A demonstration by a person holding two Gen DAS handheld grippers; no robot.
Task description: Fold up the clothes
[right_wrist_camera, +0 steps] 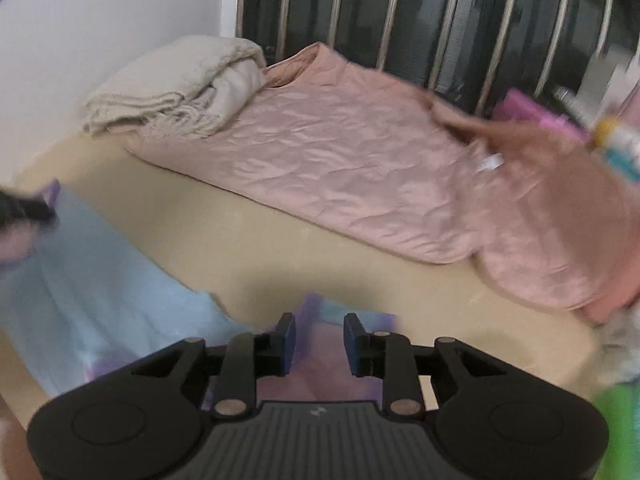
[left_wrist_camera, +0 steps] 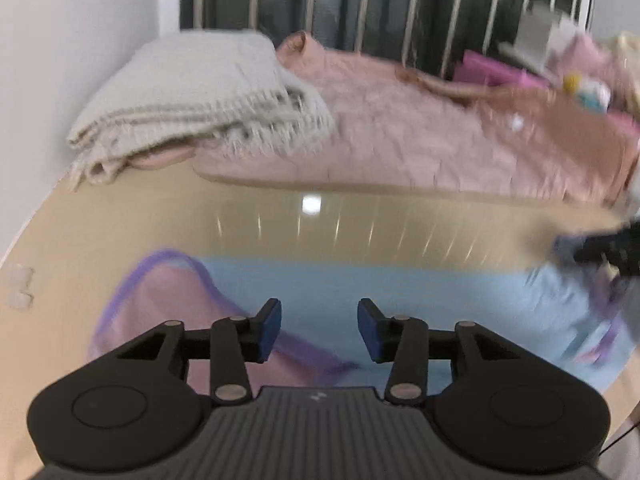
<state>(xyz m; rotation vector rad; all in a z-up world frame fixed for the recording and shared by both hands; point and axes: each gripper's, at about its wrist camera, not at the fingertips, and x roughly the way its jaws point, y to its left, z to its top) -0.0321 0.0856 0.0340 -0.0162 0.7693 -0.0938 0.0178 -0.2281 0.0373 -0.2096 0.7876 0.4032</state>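
A light blue garment (left_wrist_camera: 360, 284) with pink sleeves and purple trim lies flat on the beige table (left_wrist_camera: 120, 216). My left gripper (left_wrist_camera: 319, 330) is open just above its pink left sleeve (left_wrist_camera: 160, 304), holding nothing. My right gripper (right_wrist_camera: 319, 344) is open over the garment's other pink and purple sleeve (right_wrist_camera: 320, 364), with cloth showing between its fingers but not pinched. The blue body (right_wrist_camera: 92, 280) spreads to the left in the right wrist view. The right gripper also shows blurred at the right edge of the left wrist view (left_wrist_camera: 612, 248).
A pink quilted blanket (right_wrist_camera: 360, 160) and a folded cream throw (left_wrist_camera: 192, 104) lie at the back of the table. Dark railings (right_wrist_camera: 400, 12) stand behind. Pink boxes and small items (left_wrist_camera: 560, 68) crowd the back right. A white wall (left_wrist_camera: 60, 40) is at left.
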